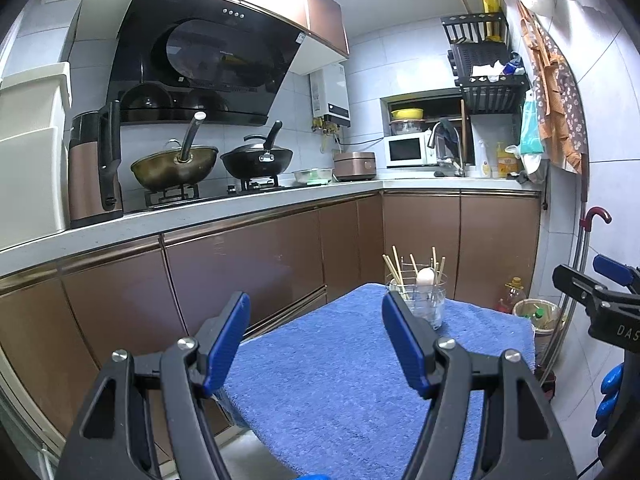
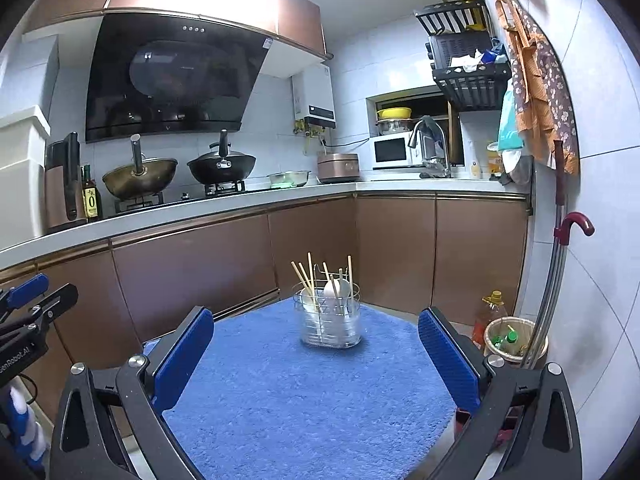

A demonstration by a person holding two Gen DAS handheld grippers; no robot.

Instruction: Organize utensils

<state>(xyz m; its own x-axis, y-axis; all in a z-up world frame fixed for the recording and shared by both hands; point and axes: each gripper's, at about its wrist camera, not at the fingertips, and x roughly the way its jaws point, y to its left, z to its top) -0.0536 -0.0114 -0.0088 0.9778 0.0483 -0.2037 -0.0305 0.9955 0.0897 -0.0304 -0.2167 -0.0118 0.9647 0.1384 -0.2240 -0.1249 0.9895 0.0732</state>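
A clear utensil holder with a wire frame (image 2: 329, 320) stands at the far end of a blue towel (image 2: 304, 392). Several wooden chopsticks (image 2: 305, 278) and a white spoon (image 2: 335, 289) stick up out of it. In the left wrist view the same holder (image 1: 425, 298) sits just beyond my left gripper's right finger. My left gripper (image 1: 316, 340) is open above the towel (image 1: 340, 380), nothing between its blue pads. My right gripper (image 2: 316, 354) is open too, hovering short of the holder. Each gripper shows at the edge of the other's view.
Brown cabinets (image 2: 192, 264) and a white counter (image 2: 240, 204) with woks (image 2: 140, 178) run behind the towel. A bin with bottles (image 2: 514, 340), an oil bottle (image 2: 490, 316) and a red-handled pole (image 2: 560, 272) stand on the right by the tiled wall.
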